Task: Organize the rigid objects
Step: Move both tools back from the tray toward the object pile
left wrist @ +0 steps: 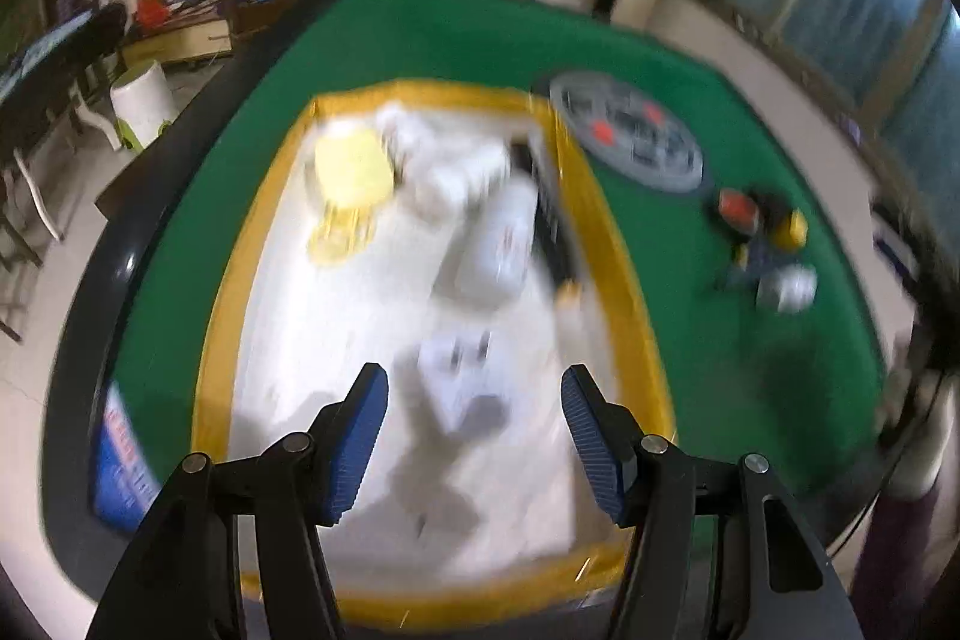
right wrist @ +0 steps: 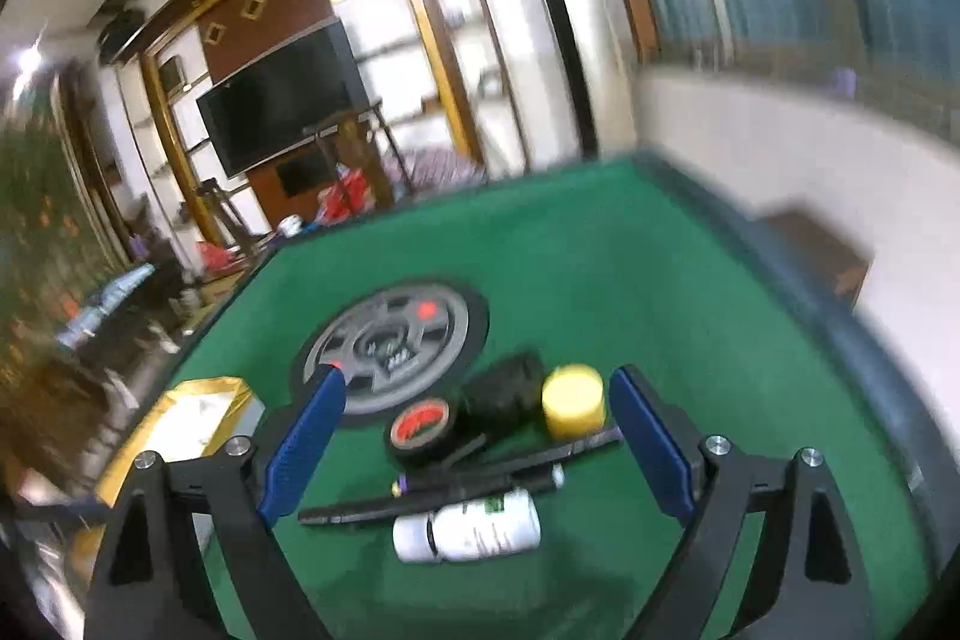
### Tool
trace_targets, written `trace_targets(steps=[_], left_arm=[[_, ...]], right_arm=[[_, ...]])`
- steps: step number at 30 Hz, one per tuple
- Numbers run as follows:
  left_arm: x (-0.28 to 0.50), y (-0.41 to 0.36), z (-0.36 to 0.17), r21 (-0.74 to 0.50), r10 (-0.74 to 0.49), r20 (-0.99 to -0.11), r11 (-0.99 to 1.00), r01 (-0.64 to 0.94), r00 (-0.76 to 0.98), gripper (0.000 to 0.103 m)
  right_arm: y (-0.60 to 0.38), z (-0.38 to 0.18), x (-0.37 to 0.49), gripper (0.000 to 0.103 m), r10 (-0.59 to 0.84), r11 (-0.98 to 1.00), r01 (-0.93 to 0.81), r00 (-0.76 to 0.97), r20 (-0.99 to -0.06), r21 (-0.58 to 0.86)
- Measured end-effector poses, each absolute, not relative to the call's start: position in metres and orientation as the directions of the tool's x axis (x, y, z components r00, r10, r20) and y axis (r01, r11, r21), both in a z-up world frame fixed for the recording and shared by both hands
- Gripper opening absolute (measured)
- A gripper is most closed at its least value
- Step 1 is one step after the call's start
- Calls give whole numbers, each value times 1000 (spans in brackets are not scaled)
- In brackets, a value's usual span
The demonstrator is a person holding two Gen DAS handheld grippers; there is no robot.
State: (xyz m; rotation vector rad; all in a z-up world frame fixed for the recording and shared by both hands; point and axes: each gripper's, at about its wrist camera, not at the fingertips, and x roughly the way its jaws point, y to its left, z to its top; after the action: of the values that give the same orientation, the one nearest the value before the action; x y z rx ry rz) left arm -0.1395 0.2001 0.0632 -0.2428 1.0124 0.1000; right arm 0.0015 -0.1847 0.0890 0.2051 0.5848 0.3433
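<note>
Now, on a green bench, a small cluster of loose things lies just ahead of the right gripper, whose blue fingers stand spread wide with nothing between them. Nearest lies a white bottle on its side, its long axis running left to right and its cap pointing left. Just beyond it a thin black rod lies almost parallel, slanting slightly so that its right end sits farther away. Behind the rod, from left to right, are a black tape roll with a red core, a black cylinder and a short yellow jar standing upright. Farther away, a round grey disc lies flat on the bench.

To the left sits a shallow tray with a yellow rim and a white floor. The left gripper hangs above its near part, tilted steeply down, its fingers partly apart and gripping nothing. Motion blur smears the tray's contents: a pale yellow item at the far left, whitish shapes beside it, and a white box-like shape just beyond the fingertips. A blue packet lies at the bench's near left edge.
</note>
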Motion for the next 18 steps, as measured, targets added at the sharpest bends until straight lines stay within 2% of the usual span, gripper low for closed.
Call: trace_targets(steps=[2,4,9,13,14,16,18], left_arm=[[-149,193,62,-86,15,-863,981,-176,506,62],[-151,187,59,-35,40,-879,988,-148,475,55],[-122,182,33,57,106,-921,989,-138,376,55],[-92,191,34,150,240,-885,958,-243,399,55],[-89,191,42,151,258,-868,951,-270,425,55],[-93,185,68,14,151,-840,966,-259,521,55],[-101,174,88,-72,75,-804,972,-222,589,58]], right_arm=[[-196,76,11,89,350,929,-213,776,-525,304],[-200,69,15,89,325,936,-190,786,-525,296],[-209,53,22,89,260,954,-135,818,-514,267],[-213,51,25,89,222,963,-107,839,-497,249],[-215,51,24,89,206,966,-99,851,-484,238],[-219,53,20,89,199,968,-96,858,-473,233],[-222,54,21,89,205,964,-94,859,-469,249]])
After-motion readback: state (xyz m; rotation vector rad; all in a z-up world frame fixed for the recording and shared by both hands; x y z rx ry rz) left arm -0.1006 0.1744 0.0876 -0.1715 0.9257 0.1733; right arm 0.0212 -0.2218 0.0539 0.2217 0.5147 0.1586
